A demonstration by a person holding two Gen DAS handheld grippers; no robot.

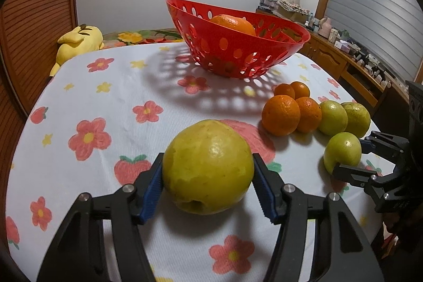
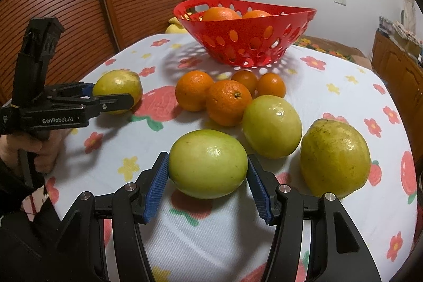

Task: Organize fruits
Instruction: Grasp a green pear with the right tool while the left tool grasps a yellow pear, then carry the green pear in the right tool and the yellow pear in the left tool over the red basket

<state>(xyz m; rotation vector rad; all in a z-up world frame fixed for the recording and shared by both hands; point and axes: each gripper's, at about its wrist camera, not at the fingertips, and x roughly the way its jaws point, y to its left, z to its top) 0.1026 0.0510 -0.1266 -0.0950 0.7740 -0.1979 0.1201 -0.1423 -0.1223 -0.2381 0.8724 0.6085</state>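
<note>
Two green-yellow fruits are in play at once, one in each gripper! The left gripper (image 1: 207,192) has its blue pads pressed on either flank of the big yellow-green fruit (image 1: 208,167), which looks to be resting on the flowered tablecloth (image 1: 111,86), so the squeeze is on but a lift is not evident. From the right wrist view that same left gripper (image 2: 113,97) shows side-on, fingers straddling the fruit (image 2: 117,89) at its widest part, a sensible hold for something this round and smooth. The right gripper (image 2: 208,189) is clamped across the pale green fruit (image 2: 208,163) the same way, pads at the equator, fruit sitting on the cloth near the table's front edge.

Outward now: two more green fruits (image 2: 272,126) (image 2: 335,157) lie just beside it, and four oranges (image 2: 228,102) huddle touching one another behind them. Beyond, the red perforated basket (image 2: 246,44) already carries two oranges (image 2: 220,13), so my read is that it is the destination and most of the sorting remains. A yellow plush toy (image 1: 79,41) sits past the far table edge
</note>
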